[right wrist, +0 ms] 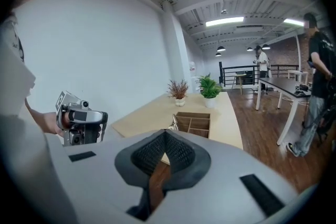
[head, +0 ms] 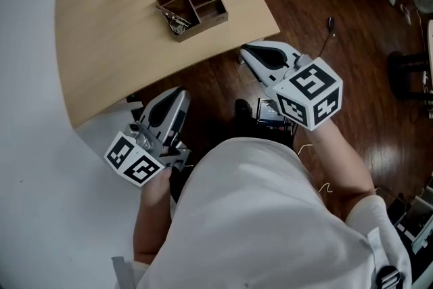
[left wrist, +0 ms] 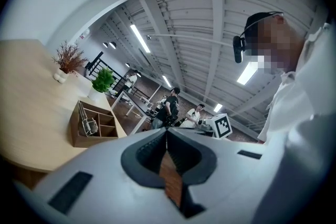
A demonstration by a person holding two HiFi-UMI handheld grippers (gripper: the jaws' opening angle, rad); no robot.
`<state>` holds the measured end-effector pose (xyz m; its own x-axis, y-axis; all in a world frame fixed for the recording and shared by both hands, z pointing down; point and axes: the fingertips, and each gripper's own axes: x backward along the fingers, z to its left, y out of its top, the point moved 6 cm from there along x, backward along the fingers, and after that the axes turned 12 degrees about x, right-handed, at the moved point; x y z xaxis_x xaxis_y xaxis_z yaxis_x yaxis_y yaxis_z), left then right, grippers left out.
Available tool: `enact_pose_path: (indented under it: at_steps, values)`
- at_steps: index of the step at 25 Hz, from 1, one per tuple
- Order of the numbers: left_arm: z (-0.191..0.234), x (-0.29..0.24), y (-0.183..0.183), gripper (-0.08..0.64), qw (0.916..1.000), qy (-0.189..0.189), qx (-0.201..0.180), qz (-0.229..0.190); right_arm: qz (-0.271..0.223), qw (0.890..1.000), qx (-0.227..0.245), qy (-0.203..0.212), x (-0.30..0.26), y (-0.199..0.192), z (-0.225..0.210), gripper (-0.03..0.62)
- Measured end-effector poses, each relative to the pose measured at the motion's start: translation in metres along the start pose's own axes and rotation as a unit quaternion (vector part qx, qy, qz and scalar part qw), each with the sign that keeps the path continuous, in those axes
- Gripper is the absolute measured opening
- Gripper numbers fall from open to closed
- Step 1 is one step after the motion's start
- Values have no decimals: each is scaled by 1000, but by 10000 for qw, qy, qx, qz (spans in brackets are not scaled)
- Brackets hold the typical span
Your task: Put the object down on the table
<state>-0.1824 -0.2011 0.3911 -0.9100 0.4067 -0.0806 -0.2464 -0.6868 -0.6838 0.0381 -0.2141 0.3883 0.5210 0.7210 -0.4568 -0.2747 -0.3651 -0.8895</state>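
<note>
Both the left gripper (head: 178, 94) and right gripper (head: 245, 51) have their jaws pressed together on nothing, just short of the table (head: 115, 57) edge. The only likely object, the wooden organiser (head: 201, 24), already sits beyond the fingers (right wrist: 181, 153), so a careless push forward could shove it

The table (head: 115, 44) is matt pale wood, the box (head: 203, 25) darker wood, the floor (head: 352, 30) glossy planks.

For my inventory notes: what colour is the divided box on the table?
Brown wood; box clearest in head view.
</note>
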Motion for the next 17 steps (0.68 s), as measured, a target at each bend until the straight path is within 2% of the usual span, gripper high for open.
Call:
enact_pose_path:
  at_steps: [8,17]
  values:
    - [2,16,-14,1,9998,78,196,-46,-8,9998,-150,-89,8,-10,2,2]
    - [8,33,-11,2,9991,124,315,-259,-134,9993,-267,-204,4,-1,3,2]
